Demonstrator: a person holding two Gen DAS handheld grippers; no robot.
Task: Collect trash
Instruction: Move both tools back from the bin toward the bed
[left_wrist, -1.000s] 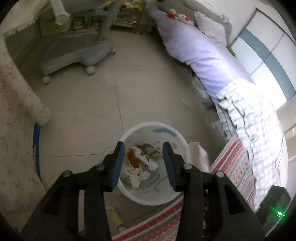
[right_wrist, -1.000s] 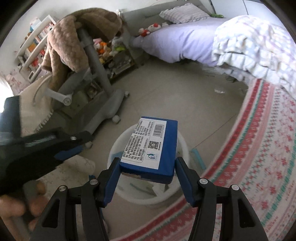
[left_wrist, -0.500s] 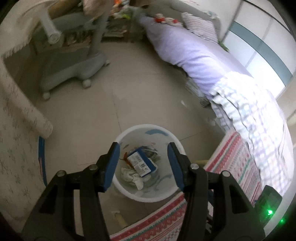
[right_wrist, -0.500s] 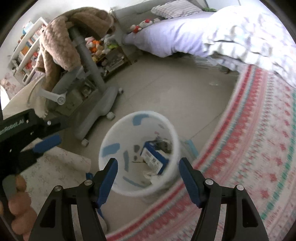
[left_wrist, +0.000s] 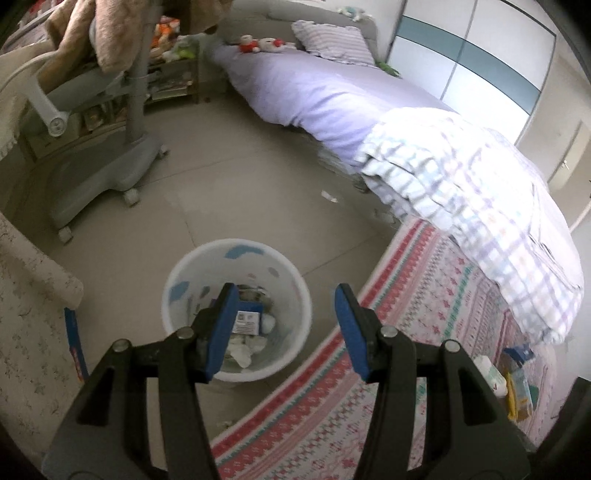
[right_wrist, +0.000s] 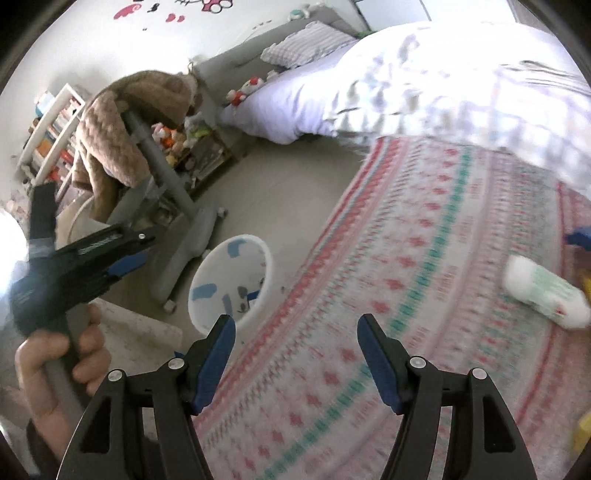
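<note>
Left gripper (left_wrist: 286, 325) jaws wide, empty, hovering above white bin (left_wrist: 177, 269). Right gripper (right_wrist: 295, 350) jaws wide, empty, over patterned rug (right_wrist: 424, 258). Bin stands on tile floor just beside rug edge; blue box (left_wrist: 248, 314) lies inside on crumpled tissues (left_wrist: 243, 350). White bottle (right_wrist: 543, 297) lies on rug, well apart from bin. Beyond: grey chair base (left_wrist: 99, 177), bed (left_wrist: 325, 88).
</note>
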